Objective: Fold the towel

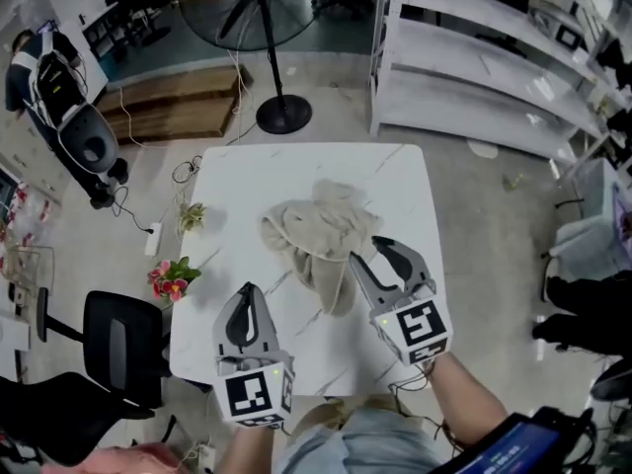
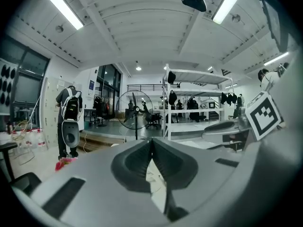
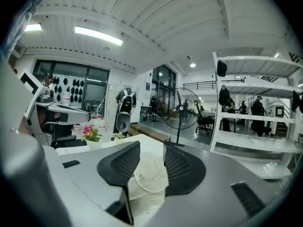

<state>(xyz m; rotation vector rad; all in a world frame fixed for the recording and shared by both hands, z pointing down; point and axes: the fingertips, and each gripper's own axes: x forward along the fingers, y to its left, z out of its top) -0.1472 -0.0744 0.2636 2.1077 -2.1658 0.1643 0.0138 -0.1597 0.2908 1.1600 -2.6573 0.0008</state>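
Observation:
A beige towel [image 1: 321, 230] lies crumpled in a heap on the white marble table [image 1: 395, 176], with one end hanging toward the near side. My right gripper [image 1: 367, 250] hovers at the towel's near right edge, jaws open; in the right gripper view [image 3: 151, 145] the towel [image 3: 151, 174] shows through the gap, untouched by the pads. My left gripper [image 1: 247, 289] is over bare table, nearer than the towel and to its left, shut and empty. The left gripper view [image 2: 151, 141] shows its jaws pressed together, with the right gripper [image 2: 227, 126] off to the right.
Pink flowers [image 1: 170, 277] and a small plant [image 1: 191, 215] sit at the table's left edge. A black chair [image 1: 118, 349] stands at the near left. A floor fan [image 1: 283, 115] is beyond the table's far side, and white shelving [image 1: 474, 67] at the far right.

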